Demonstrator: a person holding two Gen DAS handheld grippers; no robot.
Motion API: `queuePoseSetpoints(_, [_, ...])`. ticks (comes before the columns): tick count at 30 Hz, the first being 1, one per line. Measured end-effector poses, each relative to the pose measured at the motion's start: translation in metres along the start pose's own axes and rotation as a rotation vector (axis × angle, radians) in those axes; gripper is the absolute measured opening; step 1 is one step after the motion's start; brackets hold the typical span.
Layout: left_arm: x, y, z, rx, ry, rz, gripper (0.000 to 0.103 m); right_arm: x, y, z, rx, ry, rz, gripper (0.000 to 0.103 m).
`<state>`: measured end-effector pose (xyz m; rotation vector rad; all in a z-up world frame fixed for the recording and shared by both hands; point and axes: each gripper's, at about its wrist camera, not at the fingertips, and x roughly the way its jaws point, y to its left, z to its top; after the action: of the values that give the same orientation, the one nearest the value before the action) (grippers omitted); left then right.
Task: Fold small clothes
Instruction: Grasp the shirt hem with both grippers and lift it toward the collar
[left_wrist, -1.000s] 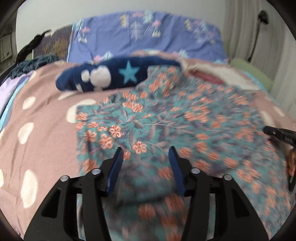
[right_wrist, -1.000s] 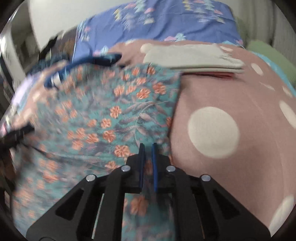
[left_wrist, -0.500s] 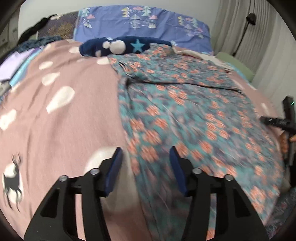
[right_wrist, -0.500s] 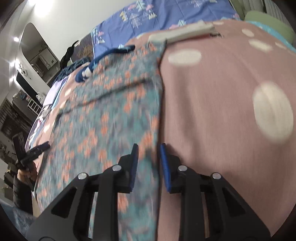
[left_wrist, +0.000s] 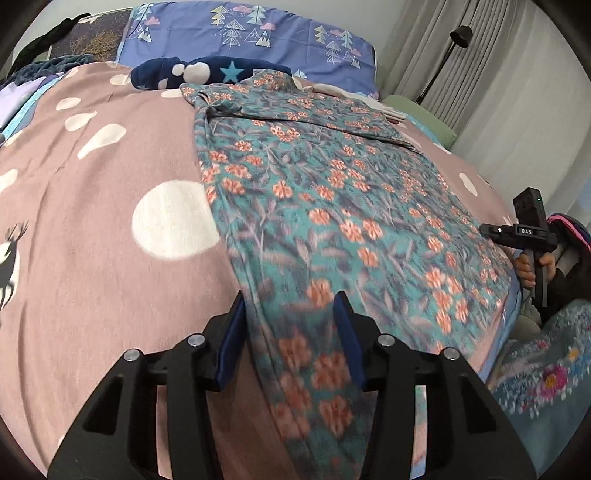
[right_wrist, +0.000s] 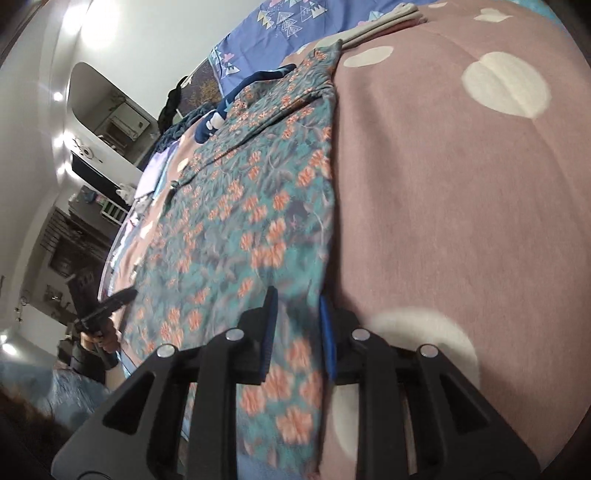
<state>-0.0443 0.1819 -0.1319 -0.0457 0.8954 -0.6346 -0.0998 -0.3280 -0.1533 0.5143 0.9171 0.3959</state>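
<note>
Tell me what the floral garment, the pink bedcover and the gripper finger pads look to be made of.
Floral garment: thin, soft woven or knit fabric, matte; it drapes flat with fine creases and a folded edge.
Pink bedcover: soft cloth, probably brushed cotton, matte with a faint heathered grain and printed white dots.
Finger pads on the left gripper: blue, smooth, likely rubber or soft plastic, on black hard plastic arms.

teal floral garment (left_wrist: 332, 206) spread flat on the pink bedspread (left_wrist: 92, 258).
</note>
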Motion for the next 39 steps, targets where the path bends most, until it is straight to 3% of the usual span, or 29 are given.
queuePoseSetpoints(5, [0.014,0.007,0.016,-0.051,-0.016,-0.043,0.049,0.015,0.001,0.018,0.013,0.021,0.035,0.024])
queuePoseSetpoints(10, [-0.004,0.004,-0.01,-0.053,-0.021,-0.094,0.041,-0.009,0.0,-0.016,0.004,0.034,0.085,0.024])
queuePoseSetpoints(13, [-0.004,-0.003,-0.014,-0.019,-0.021,-0.055,0.039,-0.007,0.0,-0.017,0.022,0.019,0.1,0.023])
queuePoseSetpoints(14, [-0.001,-0.009,-0.009,0.003,-0.02,-0.014,0.035,-0.005,0.001,-0.015,0.029,0.014,0.097,0.009])
queuePoseSetpoints(15, [0.0,-0.011,-0.006,0.007,-0.022,0.004,0.013,-0.004,0.005,-0.01,0.039,0.006,0.11,0.003])
queuePoseSetpoints(16, [0.002,-0.012,-0.002,0.003,-0.021,0.005,0.002,-0.007,0.009,-0.008,0.039,-0.02,0.122,0.003])
queuePoseSetpoints(19, [-0.021,-0.018,0.016,0.008,-0.127,-0.029,0.002,-0.041,0.03,0.008,0.002,-0.17,0.212,0.003])
queuePoseSetpoints(24, [-0.099,-0.036,0.055,0.054,-0.399,-0.079,0.002,-0.102,0.062,0.035,-0.072,-0.345,0.29,0.003])
queuePoseSetpoints(28, [-0.147,-0.056,0.052,0.092,-0.523,-0.078,0.002,-0.15,0.083,0.015,-0.16,-0.433,0.276,0.003])
queuePoseSetpoints(32, [-0.175,-0.08,0.014,0.097,-0.546,-0.087,0.003,-0.181,0.095,-0.024,-0.224,-0.468,0.223,0.003])
queuePoseSetpoints(34, [-0.176,-0.086,0.0,0.073,-0.539,-0.076,0.003,-0.177,0.096,-0.031,-0.224,-0.453,0.173,0.003])
queuePoseSetpoints(39, [-0.135,-0.076,-0.001,0.001,-0.444,-0.04,0.003,-0.129,0.077,-0.005,-0.153,-0.376,0.154,0.003])
